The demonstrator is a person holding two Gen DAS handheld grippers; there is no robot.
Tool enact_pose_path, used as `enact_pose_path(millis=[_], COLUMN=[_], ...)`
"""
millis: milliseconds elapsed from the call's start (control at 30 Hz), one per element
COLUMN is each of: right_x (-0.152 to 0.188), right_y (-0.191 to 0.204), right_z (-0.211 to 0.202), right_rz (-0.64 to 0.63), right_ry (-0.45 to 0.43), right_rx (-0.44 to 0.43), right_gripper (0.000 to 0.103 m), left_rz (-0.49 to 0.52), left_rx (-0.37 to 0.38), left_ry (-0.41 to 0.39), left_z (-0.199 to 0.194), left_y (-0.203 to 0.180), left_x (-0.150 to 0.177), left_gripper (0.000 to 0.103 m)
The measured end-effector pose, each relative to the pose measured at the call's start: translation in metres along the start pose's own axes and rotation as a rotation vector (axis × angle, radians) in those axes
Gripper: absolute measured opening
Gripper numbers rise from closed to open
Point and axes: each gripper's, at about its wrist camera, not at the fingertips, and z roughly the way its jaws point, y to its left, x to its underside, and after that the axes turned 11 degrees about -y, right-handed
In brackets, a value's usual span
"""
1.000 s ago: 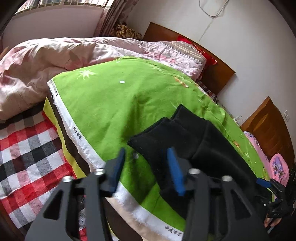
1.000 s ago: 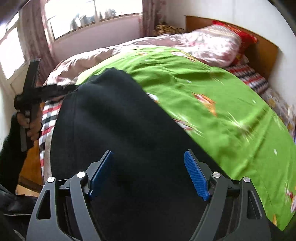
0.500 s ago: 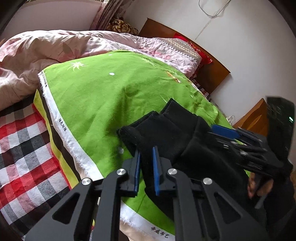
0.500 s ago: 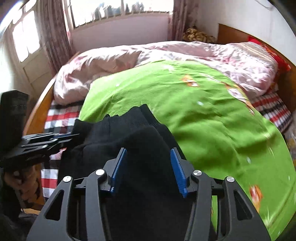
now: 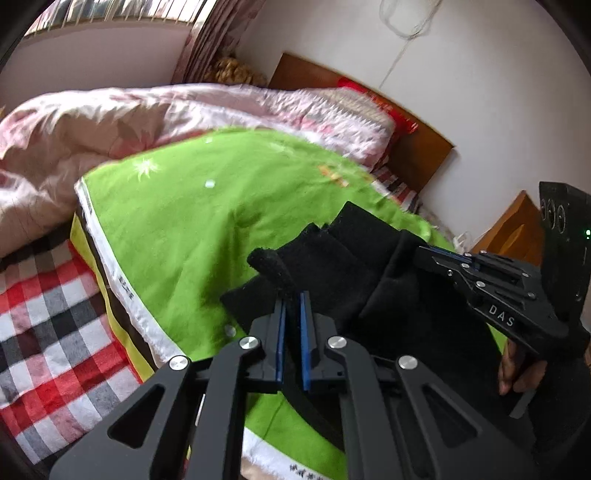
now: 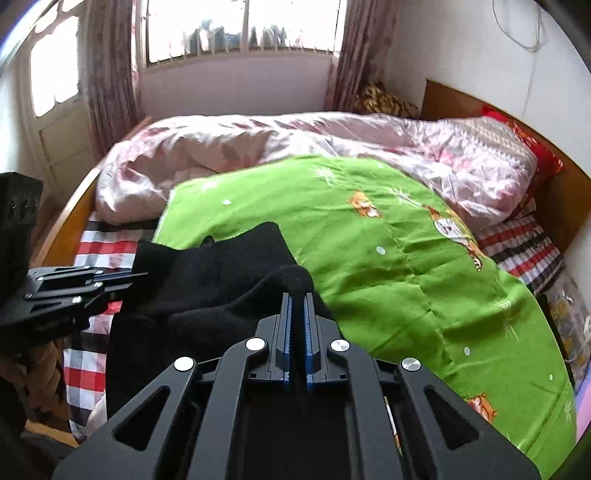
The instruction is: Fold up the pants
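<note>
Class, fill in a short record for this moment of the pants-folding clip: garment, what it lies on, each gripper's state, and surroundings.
garment: black pants, bunched, partly lifted
surface: green sheet spread over the bed
left gripper: shut on a pinched fold of the pants
right gripper: shut on another fold of the pants
beside the sheet: red checked bedding, pink quilt
background: wooden headboard, curtained window

black pants [image 5: 354, 266] lie on a bright green sheet [image 5: 177, 236] printed with white flecks and orange cartoon figures. pink floral quilt [image 6: 258, 151], red, black and white checked bedsheet [image 5: 48, 314], blue gripper pads [image 6: 284, 325].
</note>
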Motion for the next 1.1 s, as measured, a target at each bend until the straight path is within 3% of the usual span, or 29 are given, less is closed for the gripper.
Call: enact_pose_path(millis=[67, 100, 167, 200, 233, 267, 367, 467, 567, 667, 733, 800, 867, 967, 1100], right_x=[0.008, 0.012, 0.015, 0.016, 0.017, 0.019, 0.026, 0.048, 0.088, 0.141, 0.166, 0.194, 0.214, 0.243, 0.257], right_y=[-0.006, -0.010, -0.016, -0.020, -0.023, -0.027, -0.032, -0.033, -0.037, -0.064, -0.085, -0.109, -0.123, -0.144, -0.174], right_z=[0.020, 0.023, 0.019, 0.015, 0.010, 0.000, -0.030, -0.085, -0.140, -0.190, -0.217, -0.243, -0.255, -0.245, -0.245], right_rz=[0.038, 0.070, 0.117, 0.139, 0.151, 0.165, 0.185, 0.223, 0.259, 0.317, 0.370, 0.471, 0.526, 0.558, 0.662], right_ry=[0.072, 0.058, 0.034, 0.027, 0.021, -0.004, -0.042, -0.099, -0.123, -0.076, -0.060, -0.059, -0.048, 0.059, -0.003], right_rx=[-0.015, -0.017, -0.033, -0.021, -0.013, -0.018, -0.001, 0.052, 0.106, 0.207, 0.282, 0.299, 0.291, 0.336, 0.371], right_gripper=[0.010, 0.019, 0.027, 0.046, 0.062, 0.078, 0.077, 0.077, 0.078, 0.079, 0.079, 0.081, 0.081, 0.081, 0.082], left_rz=[0.010, 0.007, 0.013, 0.025, 0.028, 0.026, 0.052, 0.113, 0.221, 0.368, 0.462, 0.500, 0.488, 0.459, 0.471], left_rx=[-0.050, -0.059, -0.067, -0.088, -0.122, -0.154, -0.164, -0.083, 0.062, 0.160, 0.143, 0.127, 0.083, 0.016, -0.037], left_ry=[0.038, 0.061, 0.041, 0.025, 0.013, -0.010, -0.125, -0.177, -0.146, -0.087, -0.052, 0.010, 0.103, 0.202, 0.229], left_z=[0.015, 0.022, 0.019, 0.015, 0.010, 0.003, -0.032, -0.063, -0.077, -0.071, -0.057, -0.036, -0.010, 0.018, 0.025], left_y=[0.002, 0.005, 0.008, 0.008, 0.010, 0.011, 0.006, -0.020, -0.064, -0.117, -0.146, -0.162, -0.165, -0.161, -0.161], left_x=[0.007, 0.013, 0.018, 0.018, 0.017, 0.014, 0.005, 0.002, 0.014, 0.031, 0.045, 0.057, 0.069, 0.083, 0.080], left_gripper=[0.007, 0.008, 0.016, 0.023, 0.045, 0.058, 0.063, 0.075, 0.092, 0.098, 0.098, 0.098, 0.098, 0.098, 0.100])
